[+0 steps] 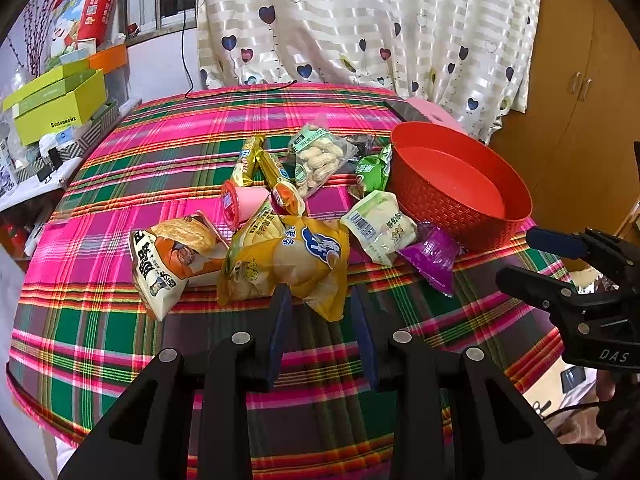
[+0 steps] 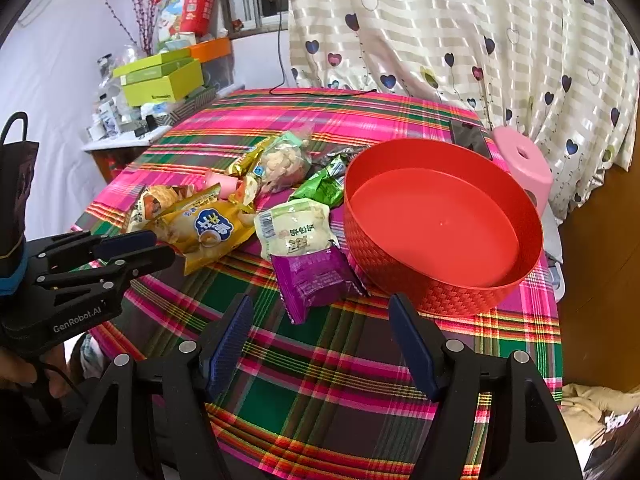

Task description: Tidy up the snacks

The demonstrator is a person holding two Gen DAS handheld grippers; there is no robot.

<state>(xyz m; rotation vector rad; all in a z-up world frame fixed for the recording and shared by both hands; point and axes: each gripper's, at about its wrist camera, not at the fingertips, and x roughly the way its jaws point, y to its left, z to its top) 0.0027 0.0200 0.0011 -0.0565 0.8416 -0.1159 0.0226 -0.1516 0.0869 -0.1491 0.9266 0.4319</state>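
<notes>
A heap of snack packets lies on the plaid tablecloth [image 1: 180, 140]: a yellow packet [image 1: 296, 256] [image 2: 208, 232], a white-green packet [image 1: 380, 228] [image 2: 296, 228], a purple packet [image 1: 434, 256] [image 2: 316, 276], a bag of peanuts [image 1: 320, 156], a green packet [image 1: 374, 170] and a pink cup [image 1: 240, 204]. To their right stands an empty red basket [image 1: 440, 208] [image 2: 400, 272]. My left gripper [image 1: 320, 300] [image 2: 160, 250] hovers just short of the yellow packet, its jaws narrowly apart and gripping nothing. My right gripper [image 2: 320, 308] [image 1: 516, 258] stands open near the purple packet.
An orange-and-white packet [image 1: 172, 256] lies at the heap's left. A pink stool [image 2: 520, 164] and a dark phone [image 2: 470, 138] sit behind the basket. Green boxes [image 1: 56, 104] crowd a side shelf at left. A black cable [image 1: 240, 90] crosses the table's far edge before a curtain.
</notes>
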